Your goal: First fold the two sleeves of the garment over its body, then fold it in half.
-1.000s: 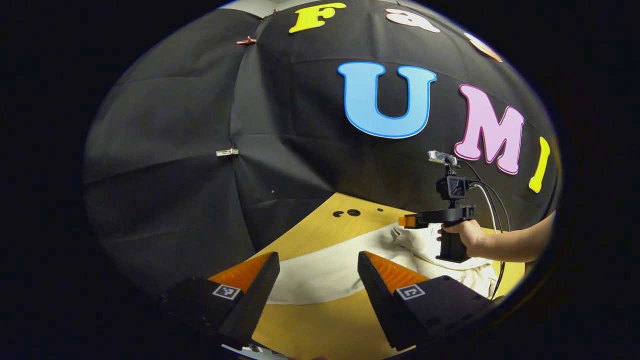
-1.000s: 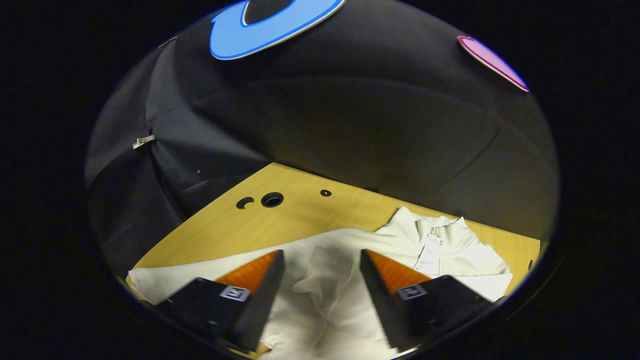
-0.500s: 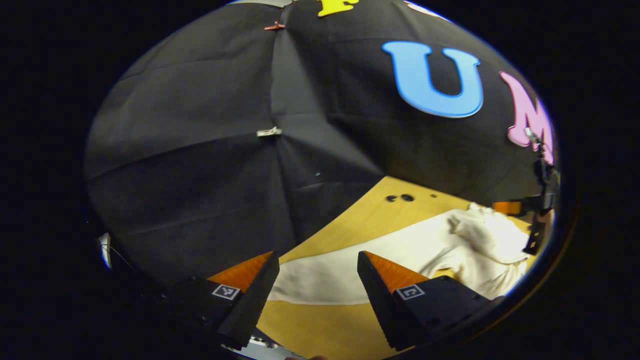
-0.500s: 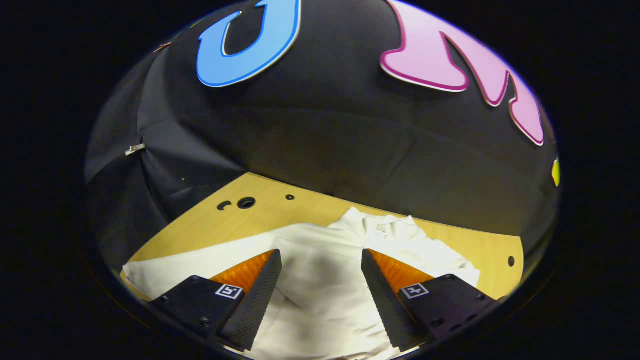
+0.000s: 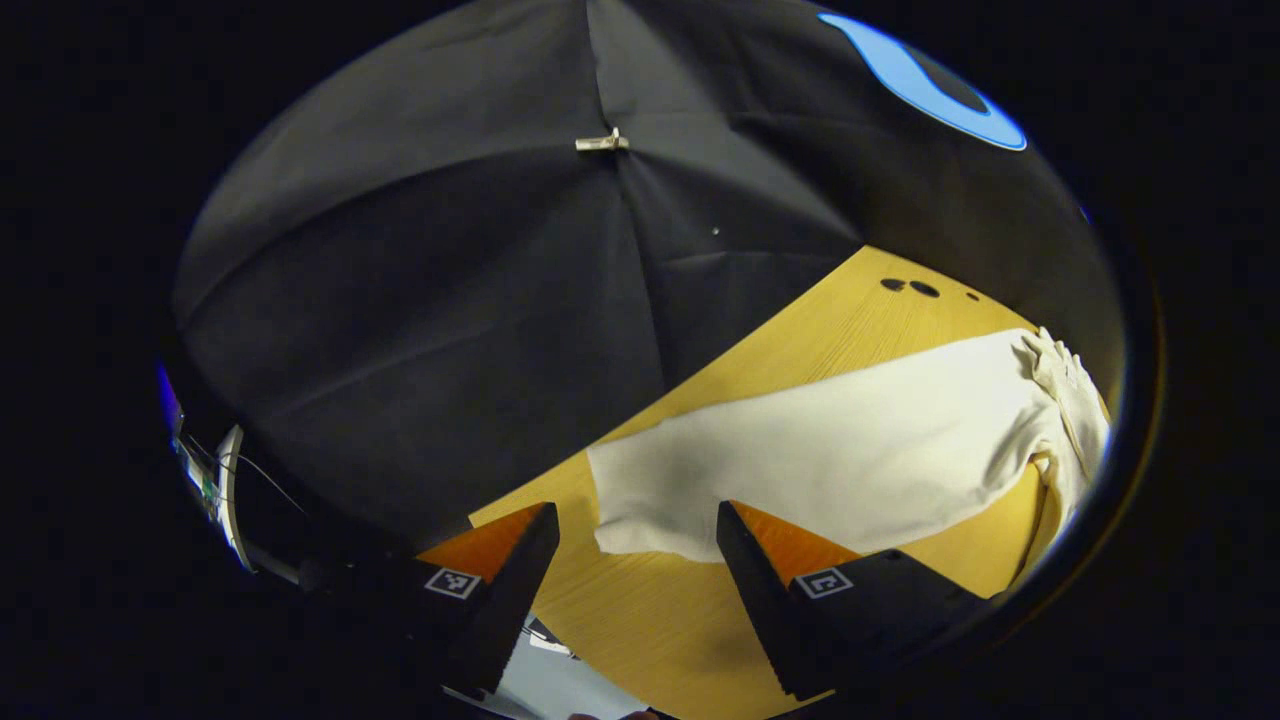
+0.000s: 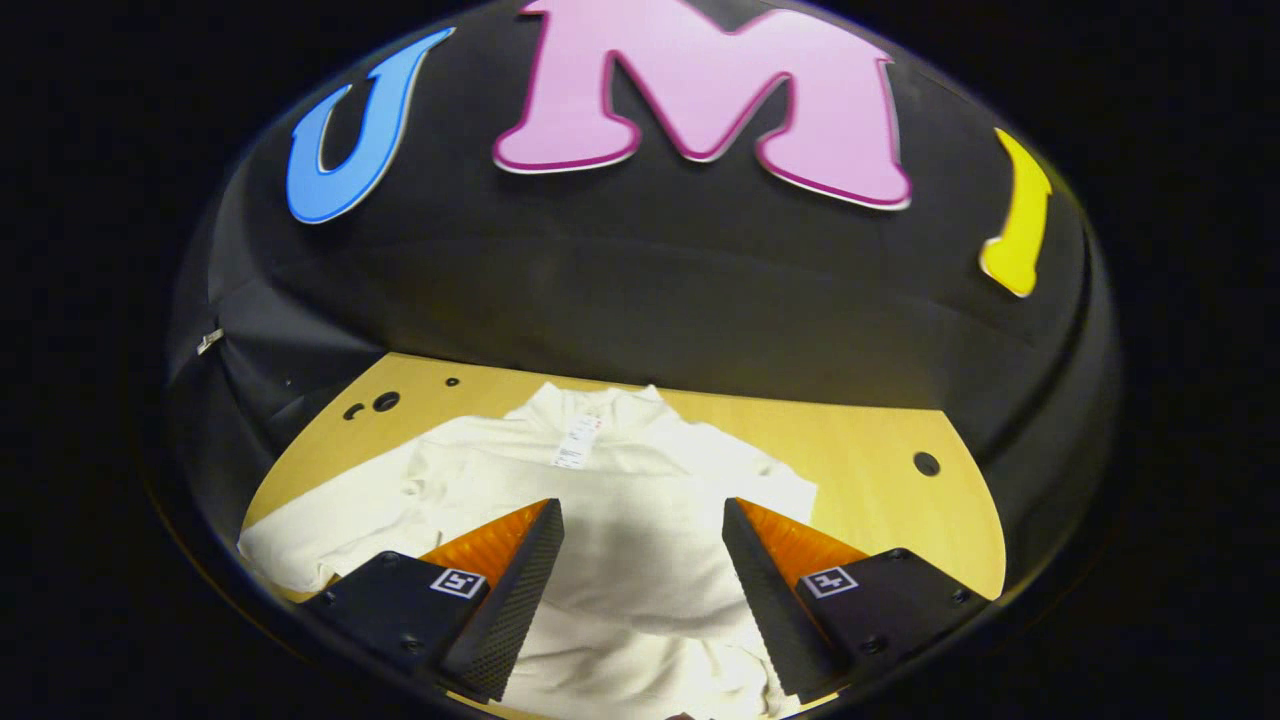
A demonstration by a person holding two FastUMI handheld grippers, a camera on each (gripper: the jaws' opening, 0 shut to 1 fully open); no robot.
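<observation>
A cream long-sleeved garment (image 6: 640,510) lies on the wooden table (image 6: 870,470), collar toward the far wall, with a white tag (image 6: 577,443) at the neck. In the right gripper view one sleeve lies folded across the body, and the other sleeve (image 6: 320,510) stretches out to the left. My right gripper (image 6: 640,570) hovers open over the body, nothing between its fingers. In the left gripper view the outstretched sleeve (image 5: 840,460) runs from the cuff (image 5: 625,500) to the bunched body (image 5: 1070,390). My left gripper (image 5: 632,575) is open just short of the cuff.
The table (image 5: 800,340) has cable holes (image 5: 905,287) near its far left corner and another hole (image 6: 926,463) at the right. Black cloth walls close the booth behind and to the left. The table's front edge lies just below my left gripper.
My left gripper has swung left and down toward the sleeve's cuff, and the other gripper has left its view. My right gripper has turned right and pulled back, now centred over the body.
</observation>
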